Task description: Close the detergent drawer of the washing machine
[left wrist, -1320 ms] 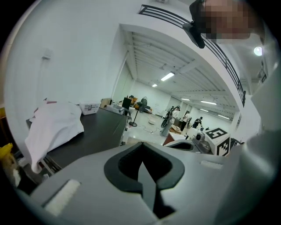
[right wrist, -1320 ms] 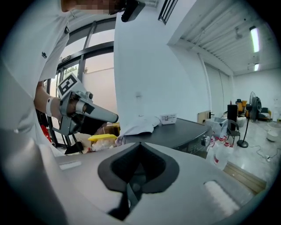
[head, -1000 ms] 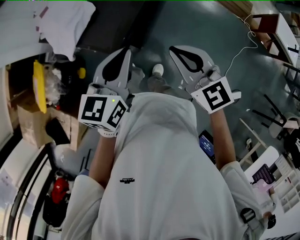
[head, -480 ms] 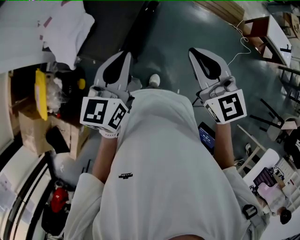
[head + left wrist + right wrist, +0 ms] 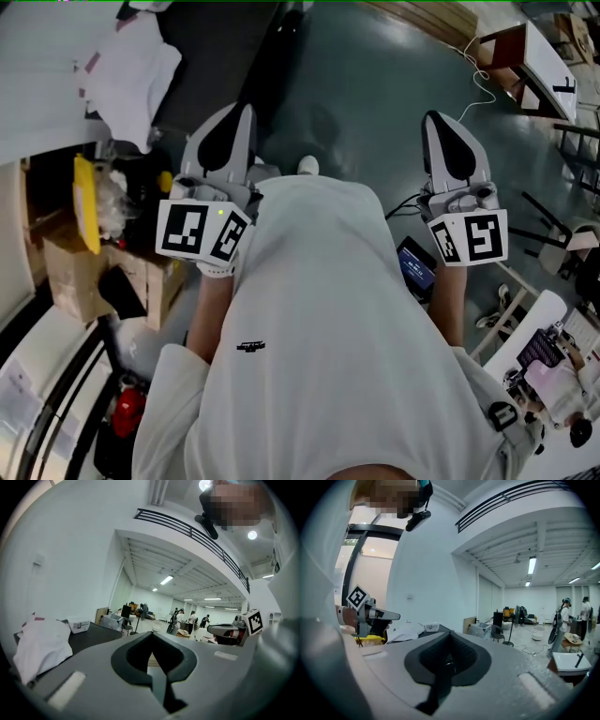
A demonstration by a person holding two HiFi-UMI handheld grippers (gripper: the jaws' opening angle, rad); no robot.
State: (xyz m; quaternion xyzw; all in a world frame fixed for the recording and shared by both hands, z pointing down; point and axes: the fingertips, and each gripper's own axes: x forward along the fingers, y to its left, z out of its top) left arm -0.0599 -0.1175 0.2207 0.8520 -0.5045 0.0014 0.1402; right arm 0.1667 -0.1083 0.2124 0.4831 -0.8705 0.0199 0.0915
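Head view: left gripper (image 5: 228, 141) and right gripper (image 5: 455, 150) point forward over the floor (image 5: 375, 84) — both jaws pressed together, empty.

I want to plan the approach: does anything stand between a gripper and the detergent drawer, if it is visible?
No drawer or washing machine shows in any view, so this cannot be judged. The left gripper and right gripper, both shut and empty, touch nothing.

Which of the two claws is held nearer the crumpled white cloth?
The left claw: the crumpled white cloth lies just beyond it, to its left, whereas the right claw is over the grey floor.
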